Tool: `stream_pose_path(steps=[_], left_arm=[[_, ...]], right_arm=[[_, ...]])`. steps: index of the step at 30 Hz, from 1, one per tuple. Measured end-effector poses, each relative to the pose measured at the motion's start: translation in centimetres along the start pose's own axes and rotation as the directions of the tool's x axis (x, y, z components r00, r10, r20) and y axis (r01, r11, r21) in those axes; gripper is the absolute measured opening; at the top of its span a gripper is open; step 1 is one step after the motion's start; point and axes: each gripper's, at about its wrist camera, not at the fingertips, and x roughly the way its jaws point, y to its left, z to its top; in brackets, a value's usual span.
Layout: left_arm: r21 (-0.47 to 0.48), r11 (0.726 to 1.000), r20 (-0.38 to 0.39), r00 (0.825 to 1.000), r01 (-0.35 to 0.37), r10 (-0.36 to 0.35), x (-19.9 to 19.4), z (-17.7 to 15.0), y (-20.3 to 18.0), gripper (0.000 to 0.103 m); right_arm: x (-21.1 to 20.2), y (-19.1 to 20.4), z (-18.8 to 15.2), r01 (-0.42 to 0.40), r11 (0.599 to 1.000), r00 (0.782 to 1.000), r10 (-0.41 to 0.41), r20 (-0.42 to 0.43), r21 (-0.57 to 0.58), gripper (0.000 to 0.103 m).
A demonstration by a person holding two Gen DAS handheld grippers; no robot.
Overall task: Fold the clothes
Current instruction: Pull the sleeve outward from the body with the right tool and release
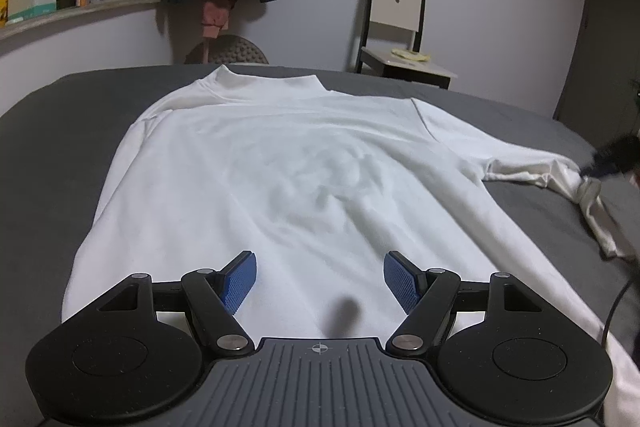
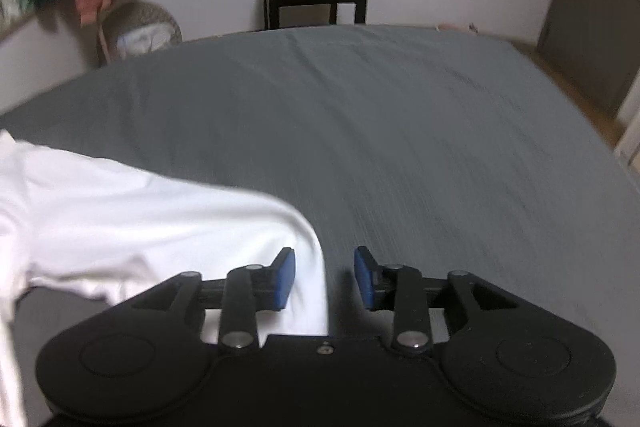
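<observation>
White long-sleeved top spread flat on a grey bed, both grippers spread wide.

Left wrist view: the top lies collar-far on the bed; the left gripper hovers over its near hem, fingers released and empty, while the right sleeve trails off bunched.
Right wrist view: the right gripper straddles the sleeve's edge, fingers parted, gripping nothing. Closing here may catch only the edge, so the cloth could slip free.

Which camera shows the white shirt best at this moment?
The left wrist view. It shows the white shirt spread flat on the grey bed, collar to hem, with one sleeve stretched out to the side. The right wrist view, blurred, catches only a sleeve end beside the open right gripper.
</observation>
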Motion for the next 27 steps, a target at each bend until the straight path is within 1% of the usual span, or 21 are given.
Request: stream_pose_path(steps=[2,5,8,10,11,12,14,16,18,21,23,24,25,26,27], left_arm=[[-0.003,1.0,0.002,1.0,0.005,-0.005,-0.1,0.0,-0.1,0.072],[0.007,1.0,0.007,1.0,0.006,-0.006,-0.2,0.1,-0.4,0.072],[0.017,1.0,0.012,1.0,0.006,-0.007,-0.4,0.2,-0.8,0.072],[0.027,1.0,0.014,1.0,0.003,-0.003,-0.4,0.1,-1.0,0.072],[0.032,0.999,0.01,1.0,0.001,-0.001,-0.4,0.1,-1.0,0.072],[0.035,0.999,0.007,1.0,-0.002,0.002,-0.3,0.0,-1.0,0.072],[0.043,0.999,0.002,1.0,-0.009,0.009,-0.3,-0.1,-1.0,0.072],[0.044,0.999,-0.001,1.0,-0.009,0.009,-0.3,-0.1,-0.9,0.072],[0.043,0.999,-0.008,1.0,-0.006,0.007,-0.2,-0.2,-0.9,0.072],[0.056,0.998,-0.019,1.0,-0.004,0.005,0.2,-0.6,-0.9,0.072],[0.068,0.998,-0.032,0.999,-0.007,0.009,0.6,-0.8,-1.0,0.072],[0.075,0.997,-0.038,0.999,-0.009,0.011,0.8,-0.9,-1.0,0.072],[0.08,0.997,-0.04,0.999,-0.01,0.013,1.0,-0.9,-1.1,0.072],[0.088,0.996,-0.041,0.999,-0.011,0.015,1.0,-1.0,-1.1,0.072],[0.093,0.996,-0.04,0.999,-0.011,0.015,1.0,-1.0,-1.2,0.072]], right_arm=[[-1.3,-1.7,-2.0,-0.034,0.998,0.999,0.035,-0.025,0.058,0.033],[-2.2,-3.0,-4.6,-0.078,0.99,0.993,0.088,-0.084,0.12,0.033],[-2.3,-3.2,-6.4,-0.143,0.978,0.985,0.156,-0.079,0.151,0.033],[-2.0,-3.0,-6.7,-0.193,0.969,0.977,0.203,-0.056,0.152,0.008],[-1.9,-3.0,-6.6,-0.203,0.967,0.975,0.214,-0.062,0.152,0.003],[-2.0,-2.8,-6.4,-0.177,0.976,0.981,0.186,-0.06,0.131,0.003],[-2.9,-2.8,-5.7,-0.092,0.994,0.995,0.094,-0.042,0.053,0.003],[-3.2,-3.7,-4.4,0.028,0.999,1.0,-0.028,0.004,-0.018,0.003],[-3.2,-4.9,-2.9,0.15,0.986,0.988,-0.145,0.059,-0.079,0.003],[-0.8,-6.9,-0.5,0.237,0.964,0.971,-0.229,0.075,-0.118,0.003],[1.0,-7.6,0.7,0.251,0.962,0.968,-0.245,0.059,-0.11,0.003],[1.9,-7.6,1.2,0.246,0.964,0.969,-0.242,0.055,-0.103,0.003],[2.7,-7.6,1.6,0.223,0.97,0.975,-0.22,0.038,-0.099,0.003],[3.1,-7.7,0.9,0.203,0.975,0.979,-0.203,0.01,-0.095,0.004],[3.4,-7.6,0.7,0.21,0.974,0.978,-0.211,-0.002,-0.091,0.008]])
